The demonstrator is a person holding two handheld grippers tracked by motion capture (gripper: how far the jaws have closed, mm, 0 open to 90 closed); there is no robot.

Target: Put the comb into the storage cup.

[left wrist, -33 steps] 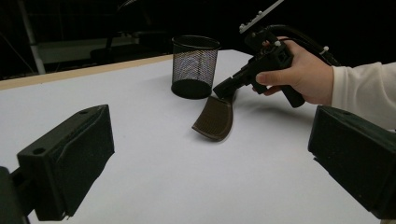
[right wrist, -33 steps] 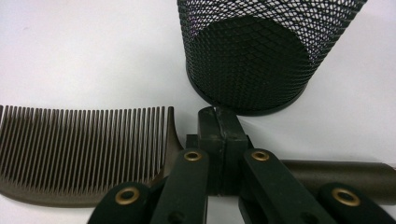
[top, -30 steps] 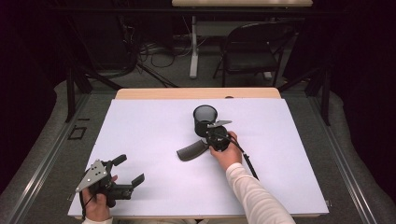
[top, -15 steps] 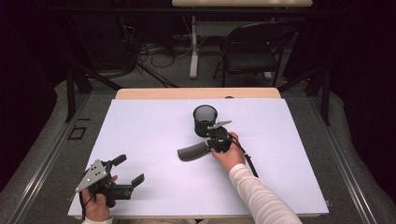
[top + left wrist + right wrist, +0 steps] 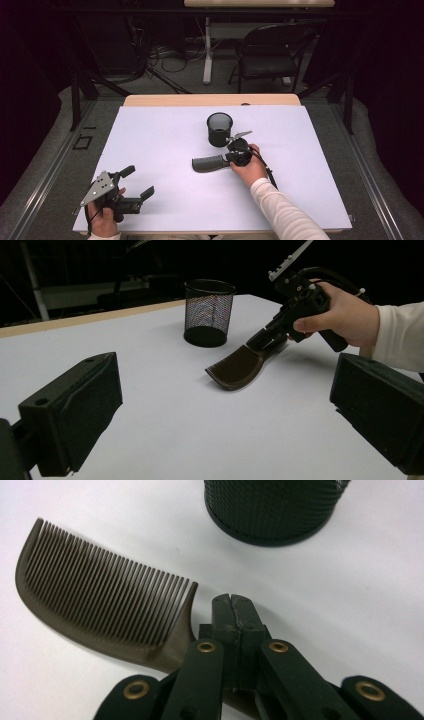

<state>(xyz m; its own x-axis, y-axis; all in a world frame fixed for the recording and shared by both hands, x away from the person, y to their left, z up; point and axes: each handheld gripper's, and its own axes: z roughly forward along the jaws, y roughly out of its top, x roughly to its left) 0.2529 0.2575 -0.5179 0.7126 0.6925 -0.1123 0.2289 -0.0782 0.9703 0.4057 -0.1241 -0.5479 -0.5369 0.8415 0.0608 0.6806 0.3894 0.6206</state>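
White table (image 5: pixel 165 150); dark room; chair (image 5: pixel 270 50) behind.

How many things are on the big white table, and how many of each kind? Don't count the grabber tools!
Comb: 1
Black mesh cup: 1
Total: 2 things on the white table
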